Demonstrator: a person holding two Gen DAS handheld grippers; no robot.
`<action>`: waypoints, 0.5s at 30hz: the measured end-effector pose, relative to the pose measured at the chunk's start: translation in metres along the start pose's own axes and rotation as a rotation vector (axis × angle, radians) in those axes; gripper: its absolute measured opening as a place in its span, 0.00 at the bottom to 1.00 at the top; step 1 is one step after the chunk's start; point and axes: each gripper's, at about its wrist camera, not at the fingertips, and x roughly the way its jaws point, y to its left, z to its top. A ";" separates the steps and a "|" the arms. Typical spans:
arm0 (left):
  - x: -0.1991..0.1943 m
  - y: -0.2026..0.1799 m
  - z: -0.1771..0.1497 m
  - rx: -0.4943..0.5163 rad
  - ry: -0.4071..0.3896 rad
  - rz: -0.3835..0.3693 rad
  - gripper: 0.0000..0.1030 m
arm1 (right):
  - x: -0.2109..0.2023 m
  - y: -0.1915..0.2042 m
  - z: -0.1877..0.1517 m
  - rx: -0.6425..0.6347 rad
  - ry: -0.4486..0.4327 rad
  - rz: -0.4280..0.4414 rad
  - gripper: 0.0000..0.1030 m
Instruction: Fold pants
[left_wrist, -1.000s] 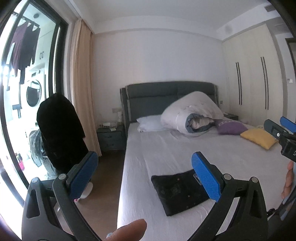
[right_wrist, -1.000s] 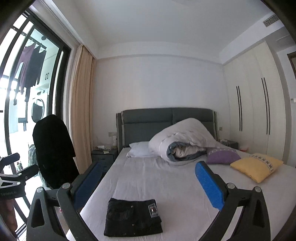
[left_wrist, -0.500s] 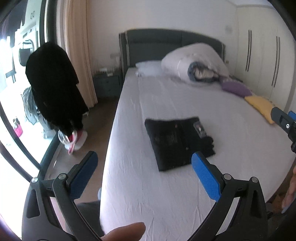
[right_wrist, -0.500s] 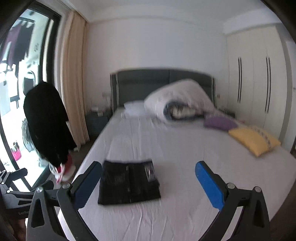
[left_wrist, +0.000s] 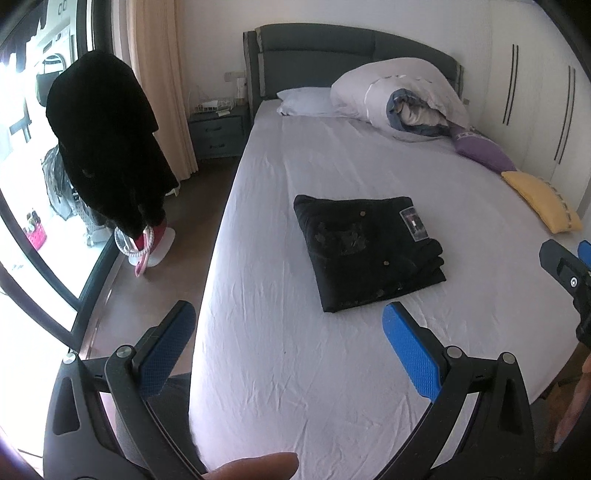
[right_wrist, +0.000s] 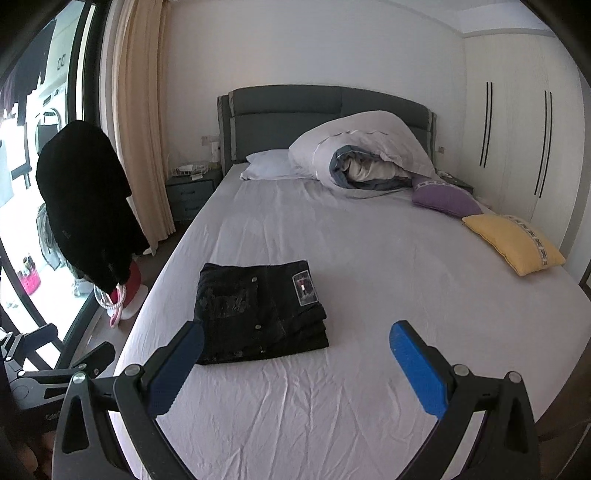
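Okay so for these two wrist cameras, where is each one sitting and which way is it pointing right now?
Left wrist: sits behind the open left gripper near the bed's foot-left corner, looking diagonally across the bed at the folded black pants; a fingertip shows at the bottom, the right gripper at the right edge.
Right wrist: sits behind the open right gripper at the foot, facing the headboard; the left gripper shows lower left.
Shared: the pants, rolled duvet, purple cushion and yellow cushion.

Both wrist views look from the foot of the bed (left_wrist: 332, 369) toward its headboard (right_wrist: 325, 107), the left one tilted lower; both share the mattress
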 end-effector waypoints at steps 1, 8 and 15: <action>0.001 0.000 0.001 0.000 0.002 0.000 1.00 | 0.001 0.000 0.000 -0.002 0.003 0.001 1.00; 0.009 0.001 -0.002 -0.004 0.013 0.003 1.00 | 0.006 0.002 -0.002 -0.010 0.022 0.002 1.00; 0.011 0.001 -0.002 -0.005 0.022 0.003 1.00 | 0.009 0.004 -0.005 -0.014 0.036 0.005 1.00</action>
